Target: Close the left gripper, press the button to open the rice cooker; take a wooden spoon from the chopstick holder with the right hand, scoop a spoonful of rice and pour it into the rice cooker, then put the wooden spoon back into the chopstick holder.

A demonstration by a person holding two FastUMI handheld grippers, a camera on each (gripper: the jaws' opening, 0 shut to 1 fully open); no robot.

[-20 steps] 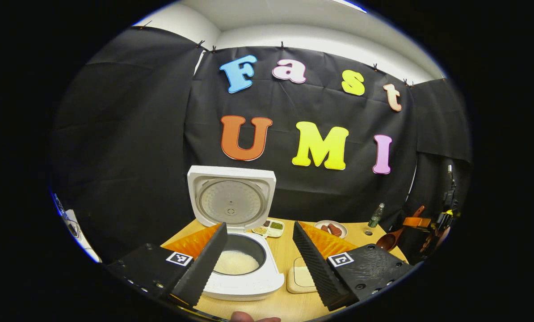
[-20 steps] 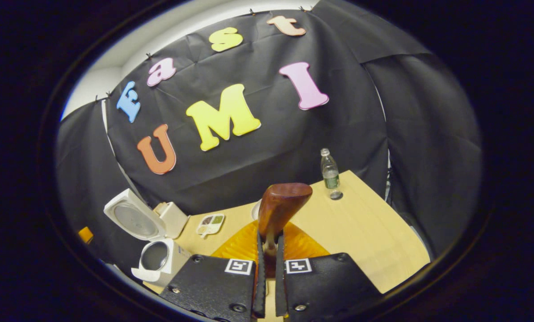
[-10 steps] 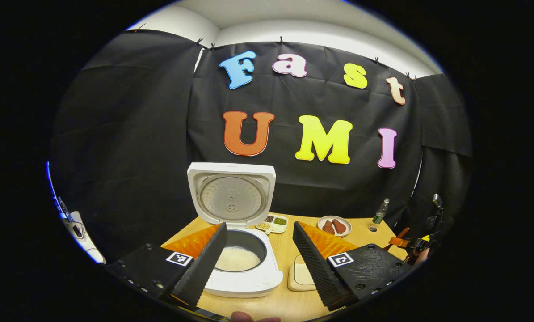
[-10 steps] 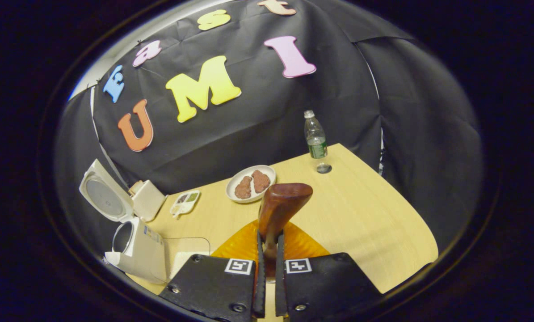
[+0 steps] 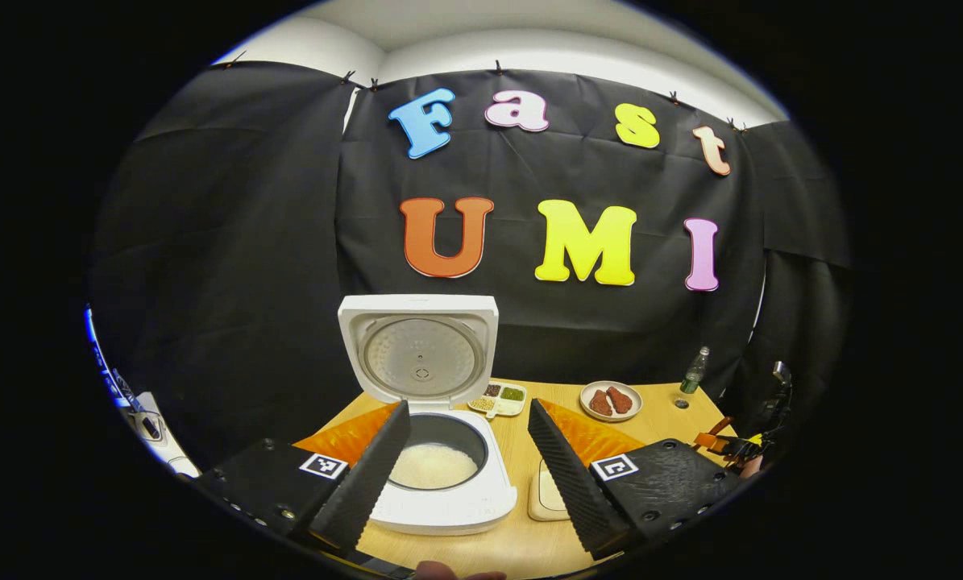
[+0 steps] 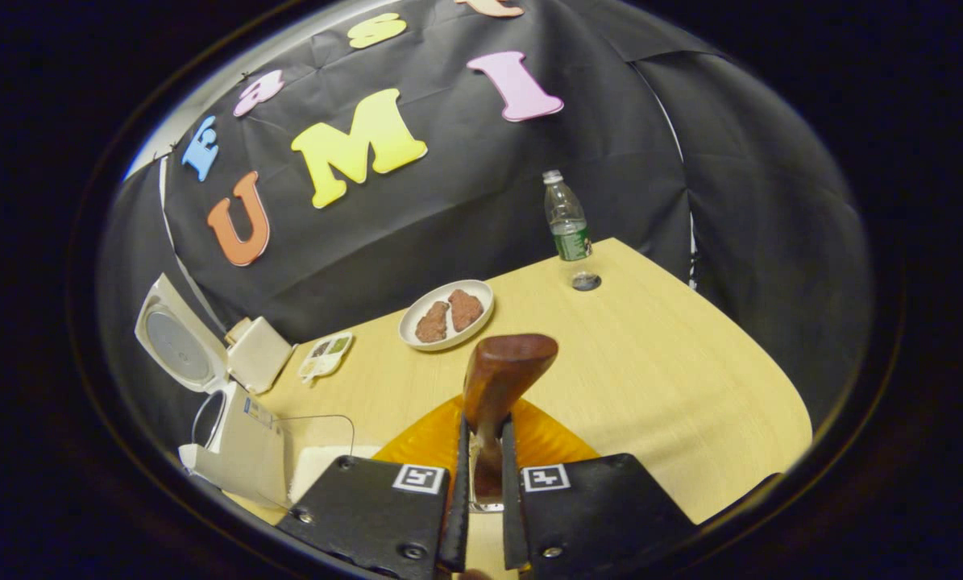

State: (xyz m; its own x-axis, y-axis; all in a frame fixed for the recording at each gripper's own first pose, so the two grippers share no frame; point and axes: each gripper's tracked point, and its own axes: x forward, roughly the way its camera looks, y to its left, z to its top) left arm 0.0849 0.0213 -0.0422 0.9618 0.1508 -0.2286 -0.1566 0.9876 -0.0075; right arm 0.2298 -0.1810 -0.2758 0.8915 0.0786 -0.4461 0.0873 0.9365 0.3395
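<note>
The white rice cooker point(image 5: 441, 499) stands open, lid point(image 5: 418, 354) upright, white rice in its pot point(image 5: 434, 466). My left gripper point(image 5: 466, 407) hangs open just in front of it, fingers either side of the pot, holding nothing. In the right gripper view the cooker point(image 6: 235, 439) is at the lower left. My right gripper point(image 6: 482, 427) is shut on the wooden spoon point(image 6: 501, 374), whose broad end points forward over the table. It also shows small at the far right of the left gripper view point(image 5: 731, 445). A clear box of rice point(image 6: 320, 455) sits beside the cooker.
On the wooden table point(image 6: 658, 387) are a plate with two pieces of meat point(image 6: 446, 312), a divided dish of grains point(image 6: 325, 356), and a water bottle point(image 6: 566, 217) with its cap point(image 6: 584, 281) beside it. Black cloth walls close the back and sides.
The right gripper has tipped downward with the spoon still held, so more of the table shows. In the left gripper view it has sunk lower at the right edge. The left gripper barely shifted.
</note>
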